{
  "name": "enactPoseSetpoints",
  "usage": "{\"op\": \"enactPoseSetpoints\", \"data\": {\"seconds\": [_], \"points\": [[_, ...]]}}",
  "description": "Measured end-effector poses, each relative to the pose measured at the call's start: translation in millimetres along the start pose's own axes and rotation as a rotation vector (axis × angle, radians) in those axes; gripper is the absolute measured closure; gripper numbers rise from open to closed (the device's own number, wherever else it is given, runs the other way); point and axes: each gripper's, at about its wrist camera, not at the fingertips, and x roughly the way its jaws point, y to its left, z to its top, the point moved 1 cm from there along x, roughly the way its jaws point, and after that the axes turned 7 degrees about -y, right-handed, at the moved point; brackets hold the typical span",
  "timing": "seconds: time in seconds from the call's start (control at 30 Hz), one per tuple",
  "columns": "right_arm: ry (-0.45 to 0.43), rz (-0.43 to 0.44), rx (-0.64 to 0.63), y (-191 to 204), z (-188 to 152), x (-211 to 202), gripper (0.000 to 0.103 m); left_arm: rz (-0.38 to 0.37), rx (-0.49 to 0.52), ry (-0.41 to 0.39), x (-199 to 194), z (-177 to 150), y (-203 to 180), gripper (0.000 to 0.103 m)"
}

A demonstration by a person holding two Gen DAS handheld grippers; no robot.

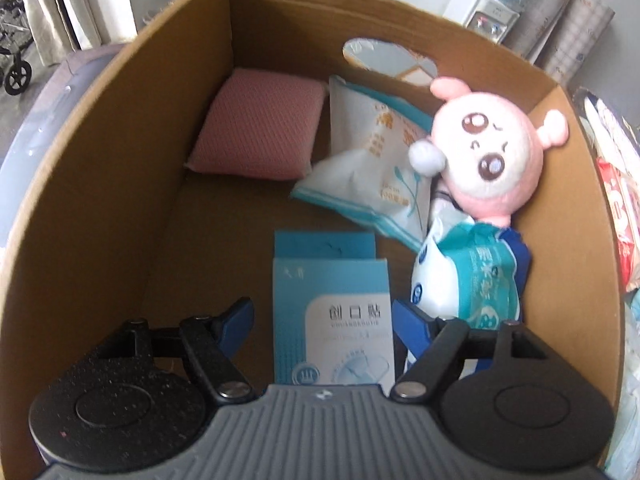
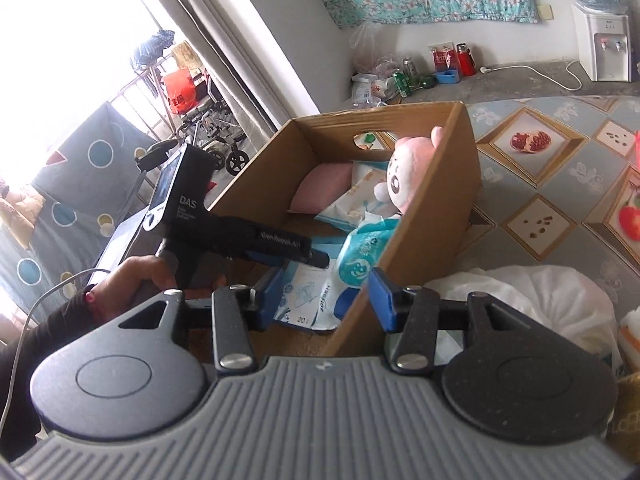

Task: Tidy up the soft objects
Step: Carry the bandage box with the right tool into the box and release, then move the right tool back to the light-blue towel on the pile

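Soft objects already lie in the cardboard box [image 1: 100, 168]: pink cushion [image 1: 258, 128], tissue pack [image 1: 372, 168], plush toy [image 1: 492, 152], wipes pack [image 1: 476, 276]. Left gripper [image 1: 324, 320] reaches into the box, fingers spread either side of the bandage box [image 1: 332, 320], apparently placing it. Next: withdraw upward. Right gripper [image 2: 324, 292] hovers outside, spread, empty.

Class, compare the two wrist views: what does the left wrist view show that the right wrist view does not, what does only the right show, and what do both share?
Only the left wrist view: the blue plaster box face-on between the open left gripper's fingers.

Only the right wrist view: the left gripper from outside, the hand holding it, the tablecloth, a white bag, and the open right gripper.

Both: the cardboard box, pink cushion, pink plush, wipes packs, water dispenser.
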Motion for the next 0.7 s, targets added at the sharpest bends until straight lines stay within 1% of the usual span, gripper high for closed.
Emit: {"op": "enactPoseSetpoints", "data": {"seconds": [0.07,0.13,0.2,0.27,0.33,0.4,0.43,0.53,0.7], "points": [[-0.004,-0.002,0.011,-2.1,-3.1,-3.2,0.056,0.011,-0.001,-0.006,-1.0,0.7,1.0,0.027],[-0.012,-0.003,0.022,-5.4,-5.1,-9.7,0.056,0.015,-0.014,-0.006,-2.2,1.0,2.2,0.033],[-0.026,-0.002,0.029,-7.9,-7.5,-19.9,0.056,0.011,-0.038,-0.019,-9.9,-0.4,3.3,0.034],[-0.047,-0.008,0.031,-10.4,-10.5,-33.8,0.053,-0.001,-0.045,-0.044,-23.6,-3.0,0.4,0.033],[-0.069,-0.031,0.026,-14.1,-14.8,-50.0,0.042,-0.018,-0.035,-0.086,-43.2,-7.9,-7.2,0.030],[-0.093,-0.069,0.019,-20.5,-19.7,-67.2,0.035,-0.045,-0.013,-0.133,-60.4,-11.3,-23.4,0.027],[-0.105,-0.094,0.011,-24.5,-22.0,-76.2,0.033,-0.066,0.000,-0.153,-69.7,-14.4,-32.2,0.024],[-0.133,-0.172,-0.005,-38.9,-28.3,-100.5,0.032,-0.142,0.047,-0.203,-93.9,-23.5,-67.3,0.018],[-0.178,-0.276,0.001,-72.2,-40.2,-143.7,0.031,-0.254,0.155,-0.230,-119.9,-30.2,-141.0,0.018]]}}
